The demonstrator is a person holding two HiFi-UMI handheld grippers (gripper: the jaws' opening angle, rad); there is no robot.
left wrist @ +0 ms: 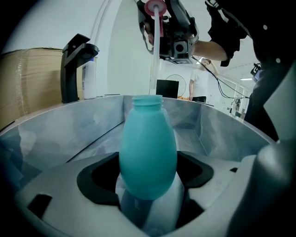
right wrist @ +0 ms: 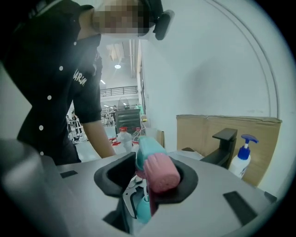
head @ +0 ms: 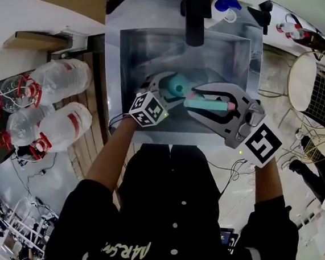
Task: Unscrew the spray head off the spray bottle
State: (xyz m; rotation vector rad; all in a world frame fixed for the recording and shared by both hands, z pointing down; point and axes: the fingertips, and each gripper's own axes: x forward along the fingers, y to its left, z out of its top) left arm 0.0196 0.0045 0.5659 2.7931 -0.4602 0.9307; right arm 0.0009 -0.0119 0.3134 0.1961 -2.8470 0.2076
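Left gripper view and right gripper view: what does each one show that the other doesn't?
Only the left gripper view shows the teal bottle, its neck open, clamped in the fingers of the left gripper over the steel sink. Only the right gripper view shows, up close, the right gripper closed on the spray head, plus water jugs far behind. Both show the spray head, already off the bottle, the black faucet and the cardboard.
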